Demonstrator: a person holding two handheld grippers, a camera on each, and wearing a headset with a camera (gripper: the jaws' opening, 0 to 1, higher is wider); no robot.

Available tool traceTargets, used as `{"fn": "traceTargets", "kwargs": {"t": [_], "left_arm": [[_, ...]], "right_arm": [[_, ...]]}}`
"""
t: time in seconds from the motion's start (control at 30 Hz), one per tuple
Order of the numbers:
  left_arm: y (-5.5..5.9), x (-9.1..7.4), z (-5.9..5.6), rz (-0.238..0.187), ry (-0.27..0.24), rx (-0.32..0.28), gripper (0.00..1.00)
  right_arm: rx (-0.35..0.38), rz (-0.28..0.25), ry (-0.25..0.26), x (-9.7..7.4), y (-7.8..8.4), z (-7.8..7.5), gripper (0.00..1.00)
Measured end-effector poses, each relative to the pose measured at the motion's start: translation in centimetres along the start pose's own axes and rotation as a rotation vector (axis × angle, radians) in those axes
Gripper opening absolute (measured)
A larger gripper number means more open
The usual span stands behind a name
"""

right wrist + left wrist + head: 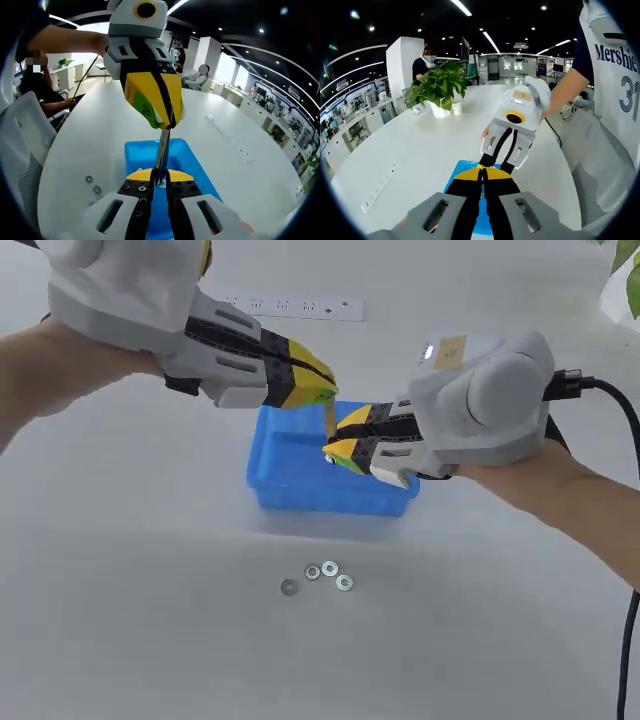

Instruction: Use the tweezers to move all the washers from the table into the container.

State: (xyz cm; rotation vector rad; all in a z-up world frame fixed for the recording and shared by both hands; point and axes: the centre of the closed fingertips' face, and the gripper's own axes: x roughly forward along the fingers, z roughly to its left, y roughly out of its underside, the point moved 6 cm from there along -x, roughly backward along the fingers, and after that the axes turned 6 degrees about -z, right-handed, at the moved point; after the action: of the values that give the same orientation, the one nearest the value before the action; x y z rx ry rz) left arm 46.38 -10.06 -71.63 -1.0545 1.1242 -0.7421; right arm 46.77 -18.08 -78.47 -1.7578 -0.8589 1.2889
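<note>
Over the blue container (300, 495) a pair of slim metal tweezers (329, 422) hangs almost upright. My left gripper (325, 386) comes in from the upper left and is shut on the top end. My right gripper (336, 446) comes in from the right and is shut on the lower part. In the right gripper view the tweezers (162, 145) run from the left gripper's yellow jaws down into my own jaws (160, 182), above the container (140, 155). Something small and pale sits at the tweezers' tips. Several washers (320, 576) lie on the white table in front of the container.
A white power strip (290, 308) lies on the table behind the container. A black cable (625, 450) trails from the right gripper. A potted plant (440, 85) stands at the far side of the table. Two washers (93, 184) show left of the container.
</note>
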Motion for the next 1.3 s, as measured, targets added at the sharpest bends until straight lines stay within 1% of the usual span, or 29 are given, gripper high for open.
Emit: {"fn": "traceTargets", "kwargs": {"t": [0.17,0.33,0.43,0.53,0.87,1.1,1.3], "left_arm": [[0.9,0.6,0.2,0.019,0.007,-0.001,0.05],[1.9,0.8,0.4,0.029,0.015,-0.023,0.05],[2.0,0.9,0.4,0.031,0.019,-0.028,0.05],[2.4,1.0,0.6,0.033,0.017,-0.039,0.05],[2.6,1.1,0.9,0.027,0.007,-0.049,0.05],[2.7,1.3,0.8,0.03,0.014,-0.047,0.05],[2.9,1.5,1.0,0.029,0.014,-0.05,0.05]], "right_arm": [[0.017,0.015,-0.016,0.8,0.9,-0.1,0.1],[0.029,0.034,-0.032,1.3,1.5,0.1,0.1],[0.036,0.037,-0.036,1.4,1.7,0.1,0.1],[0.039,0.047,-0.041,1.6,1.9,0.1,0.1],[0.061,0.056,-0.034,1.7,2.1,-0.1,0.1],[0.059,0.063,-0.028,1.8,2.2,-0.2,0.11],[0.052,0.07,-0.023,1.8,2.4,-0.2,0.11]]}}
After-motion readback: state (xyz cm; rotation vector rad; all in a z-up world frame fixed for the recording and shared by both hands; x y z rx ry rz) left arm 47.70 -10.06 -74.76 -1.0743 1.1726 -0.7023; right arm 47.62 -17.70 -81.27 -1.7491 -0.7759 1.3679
